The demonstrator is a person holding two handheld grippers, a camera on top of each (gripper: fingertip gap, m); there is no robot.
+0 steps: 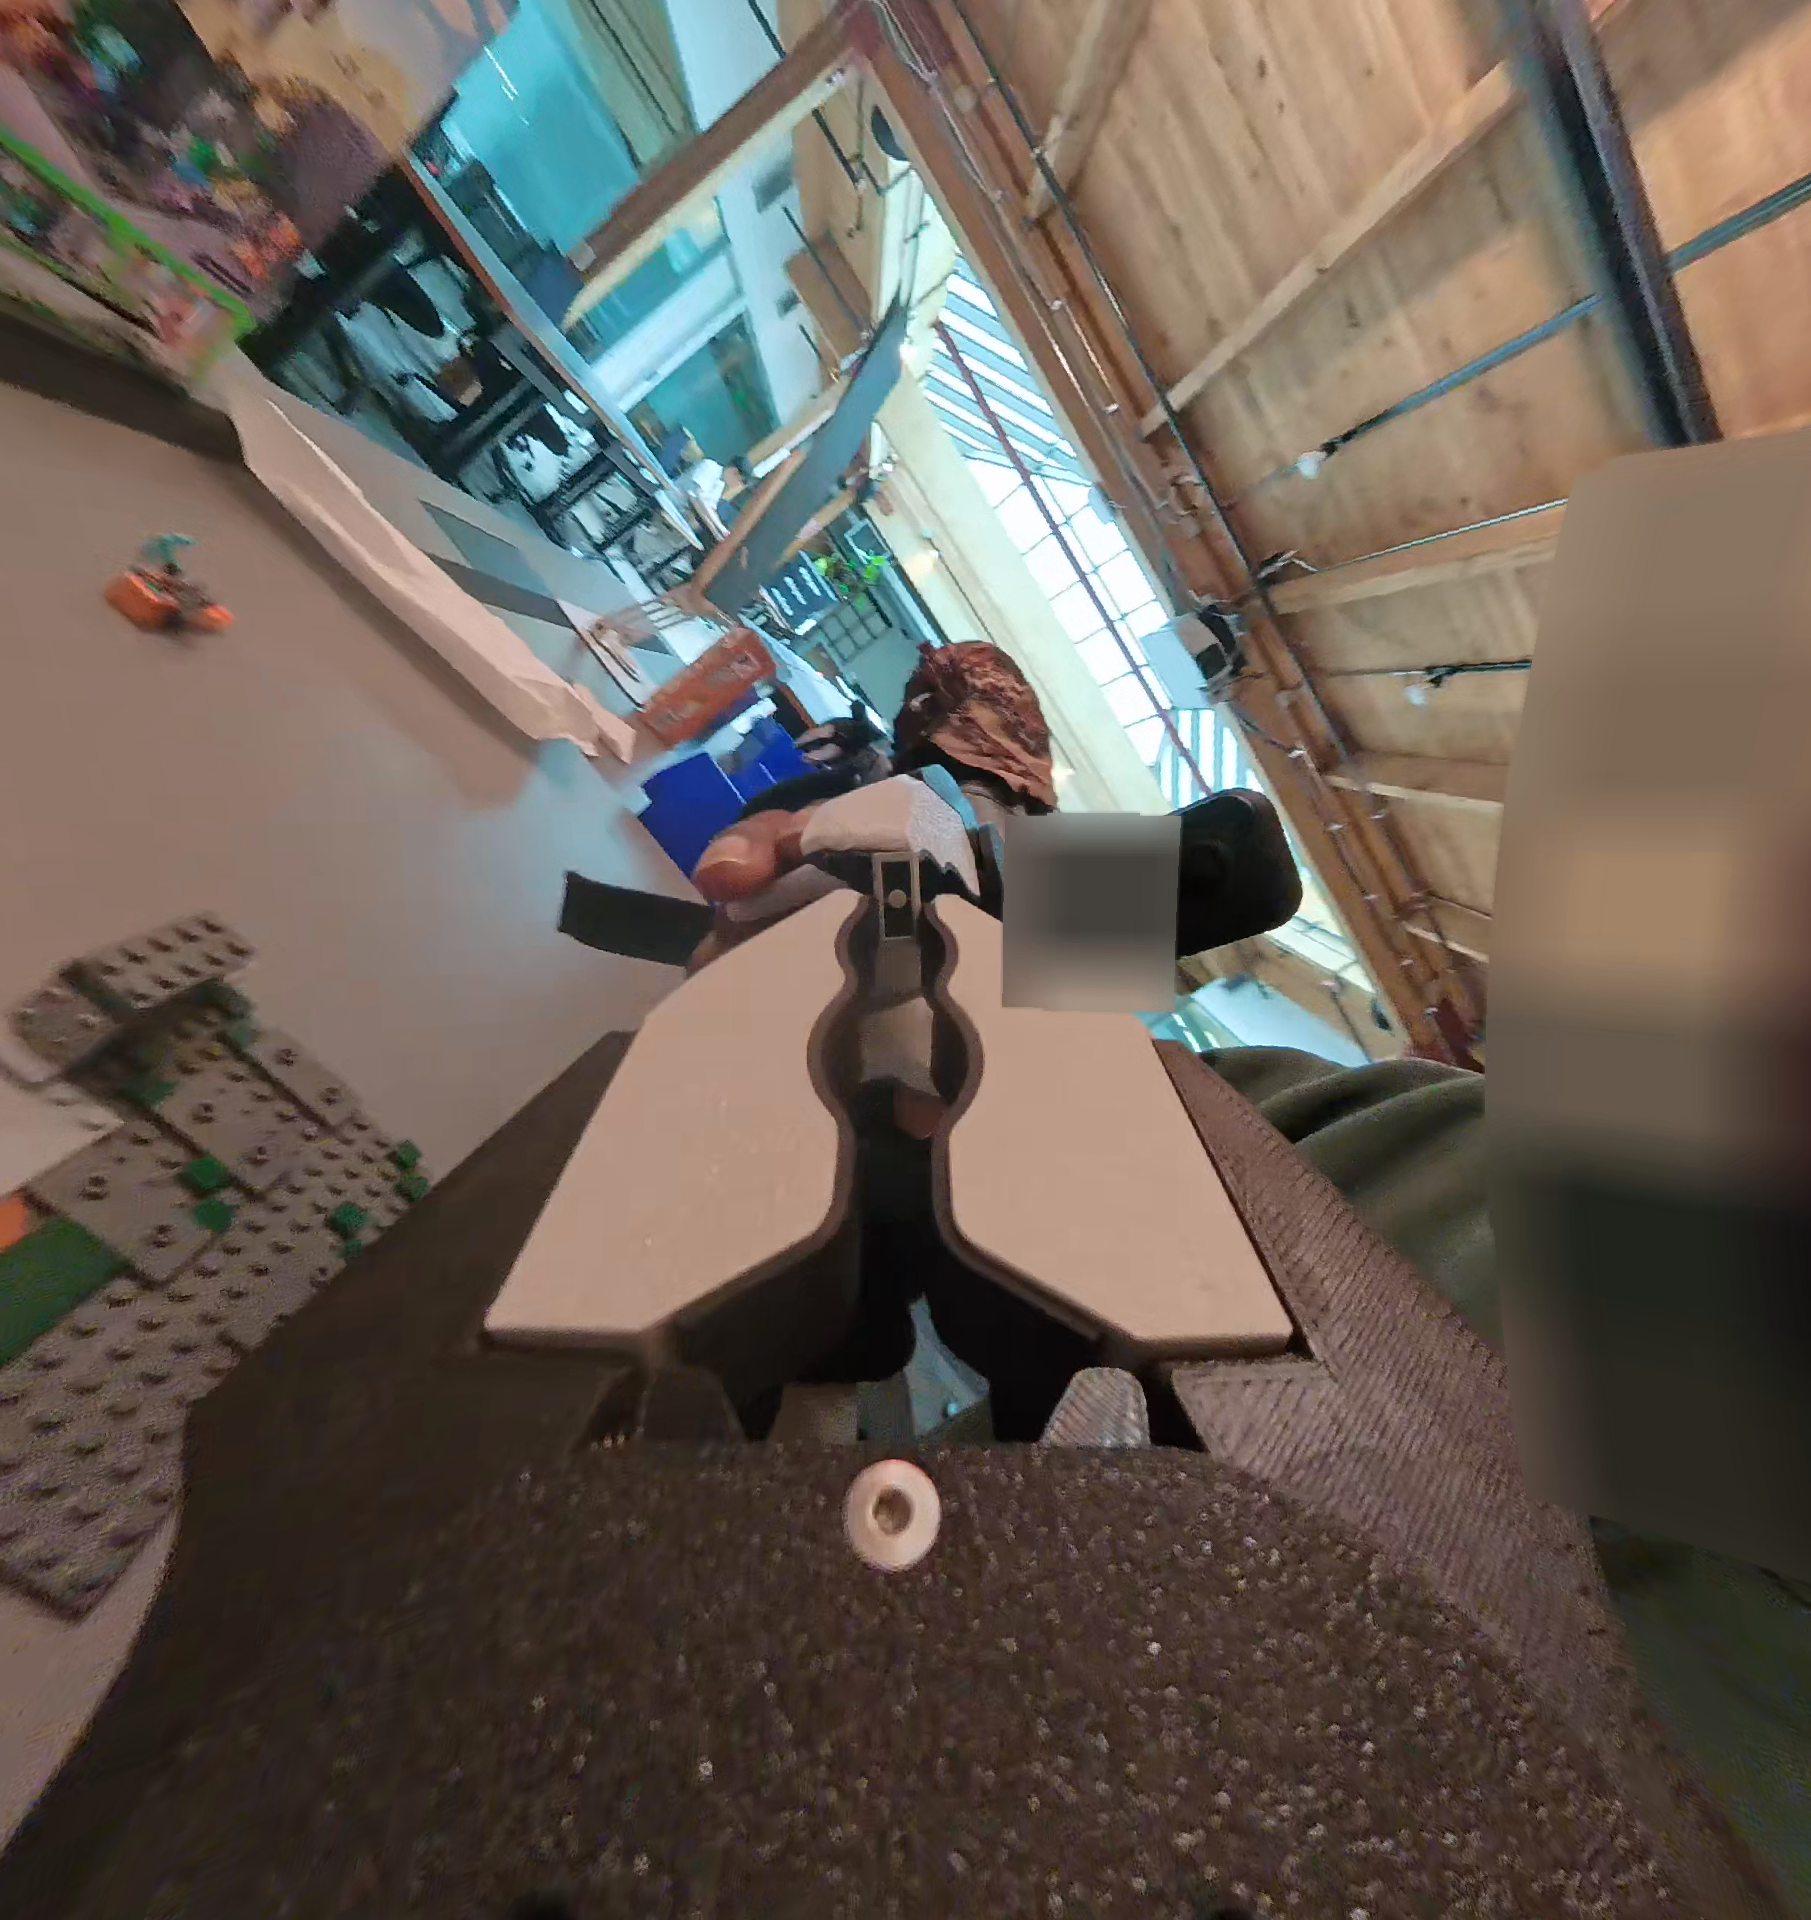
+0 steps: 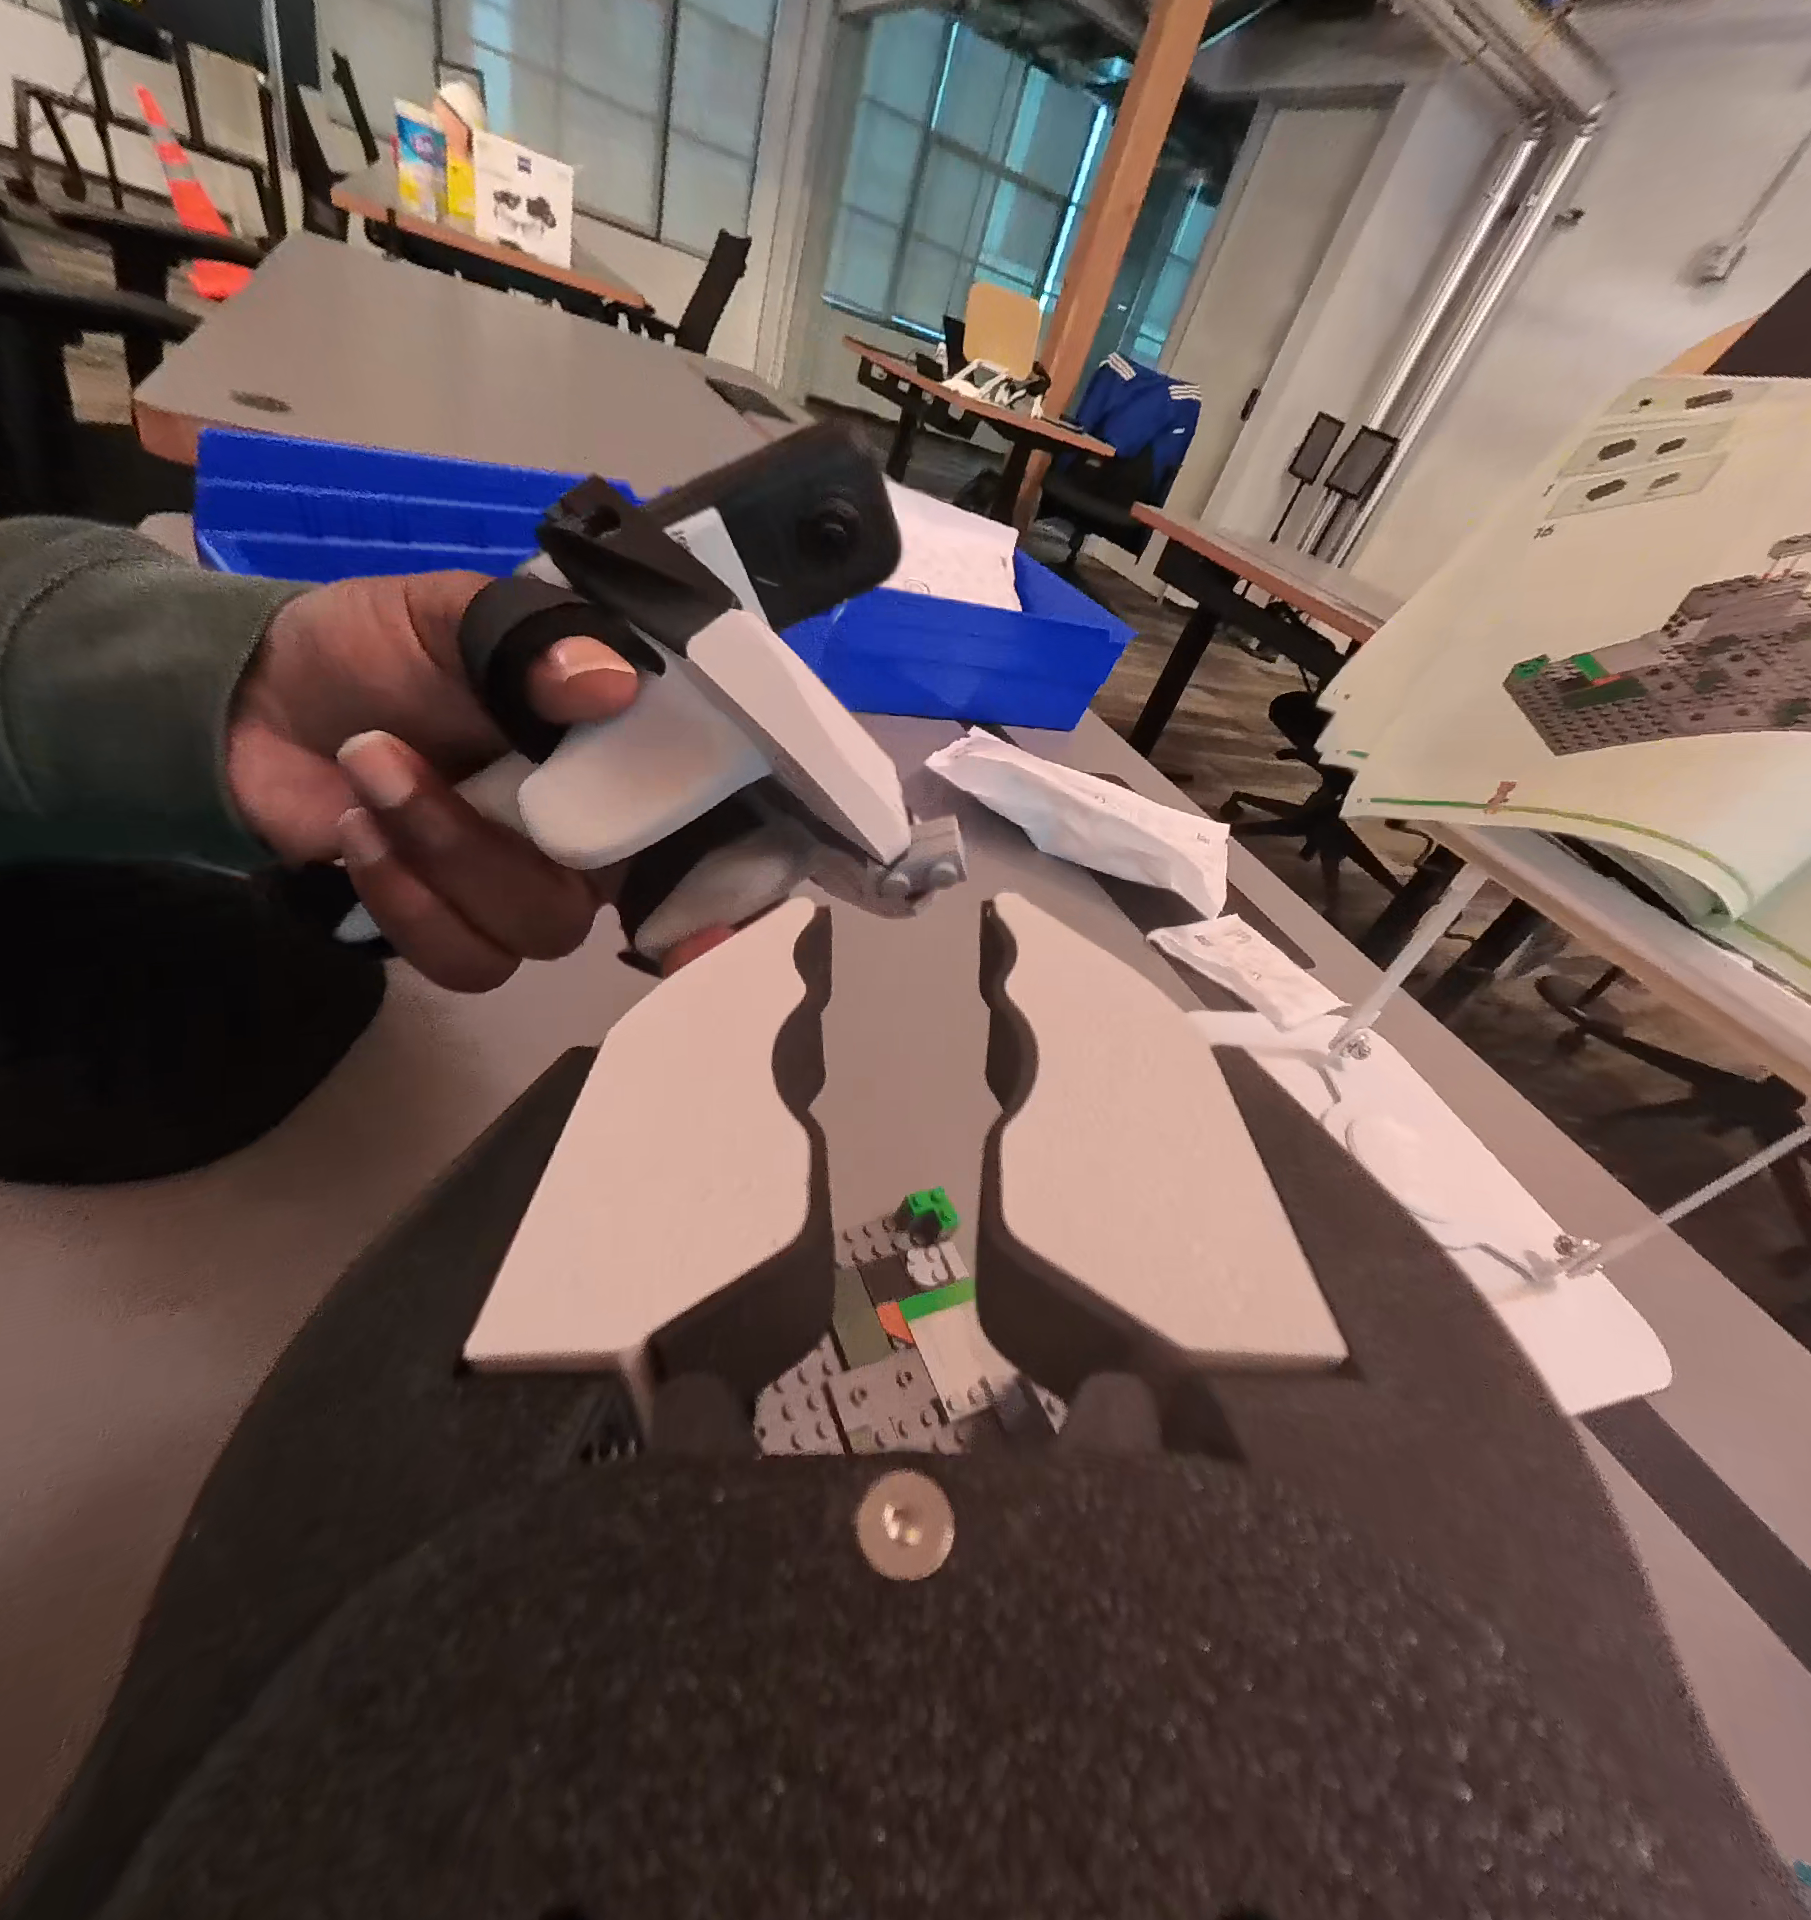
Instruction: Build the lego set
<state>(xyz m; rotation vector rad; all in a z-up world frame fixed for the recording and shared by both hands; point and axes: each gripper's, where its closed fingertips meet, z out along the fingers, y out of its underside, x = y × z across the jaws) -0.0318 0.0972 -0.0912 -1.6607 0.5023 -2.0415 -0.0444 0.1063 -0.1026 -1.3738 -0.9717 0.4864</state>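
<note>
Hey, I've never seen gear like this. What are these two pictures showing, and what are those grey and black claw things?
There is no robot here. A person holds a two-finger gripper in each hand, and each gripper carries a camera looking along its fingers. One picture comes from the left gripper, tilted sideways, the other from the right gripper. In the right view, a hand holds the left gripper, which is shut on a small grey Lego piece. The right gripper is open and empty. Between its fingers you see the partly built grey and green Lego model on the grey table. Nearby are a blue bin, white paper bags and an open instruction booklet.
</note>
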